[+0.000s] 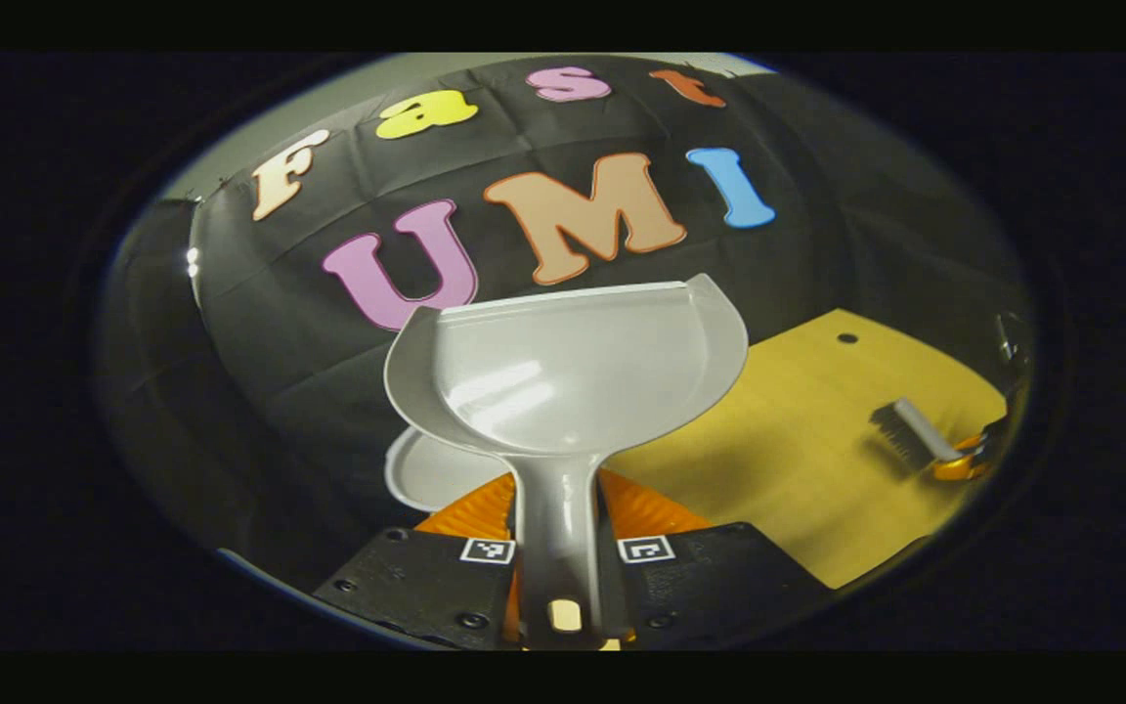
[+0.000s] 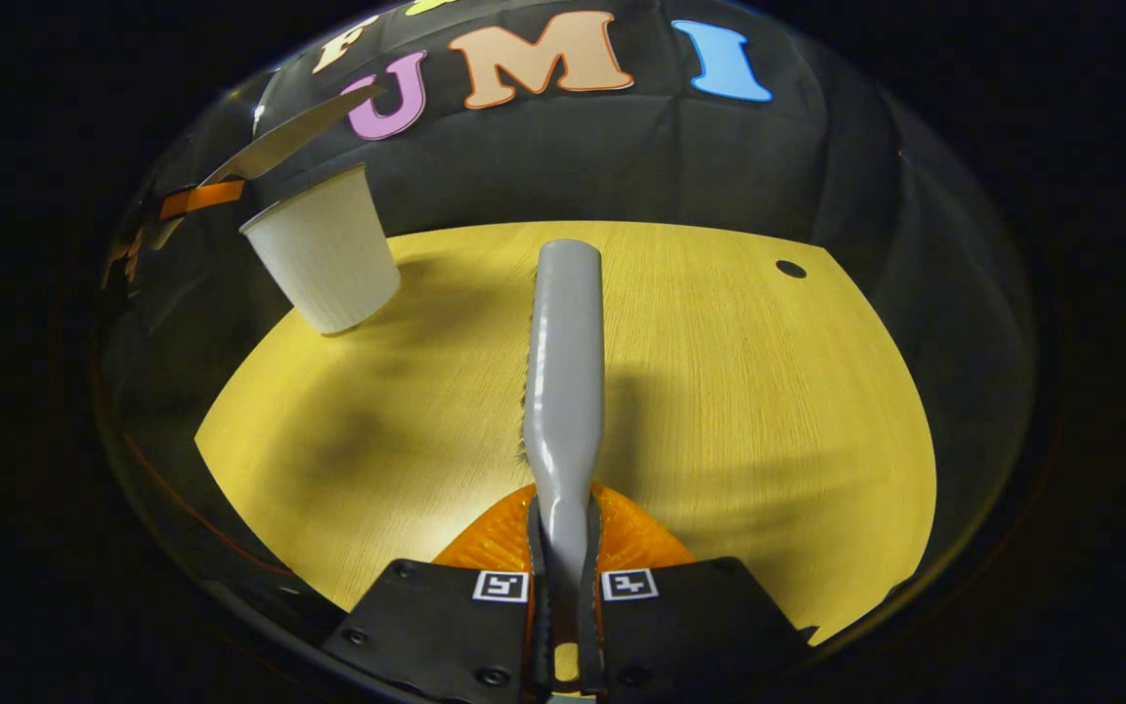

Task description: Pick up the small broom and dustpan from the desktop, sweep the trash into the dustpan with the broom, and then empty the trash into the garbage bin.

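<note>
My left gripper (image 1: 563, 548) is shut on the handle of the grey dustpan (image 1: 573, 376), held up in the air with its scoop facing the booth wall. The scoop looks bare inside. Under it, the rim of the white garbage bin (image 1: 418, 476) peeks out. In the right gripper view my right gripper (image 2: 563, 557) is shut on the handle of the small grey broom (image 2: 565, 362), which hangs over the yellow desktop (image 2: 739, 391) with its bristles along its left side. There the dustpan (image 2: 280, 142) tilts above the bin (image 2: 324, 259) at the upper left.
The bin stands at the desk's far left corner. A small dark hole (image 2: 791, 268) marks the desktop at the far right. From the left gripper view the broom (image 1: 905, 430) and right gripper (image 1: 974, 455) sit far right over the desk (image 1: 798, 460).
</note>
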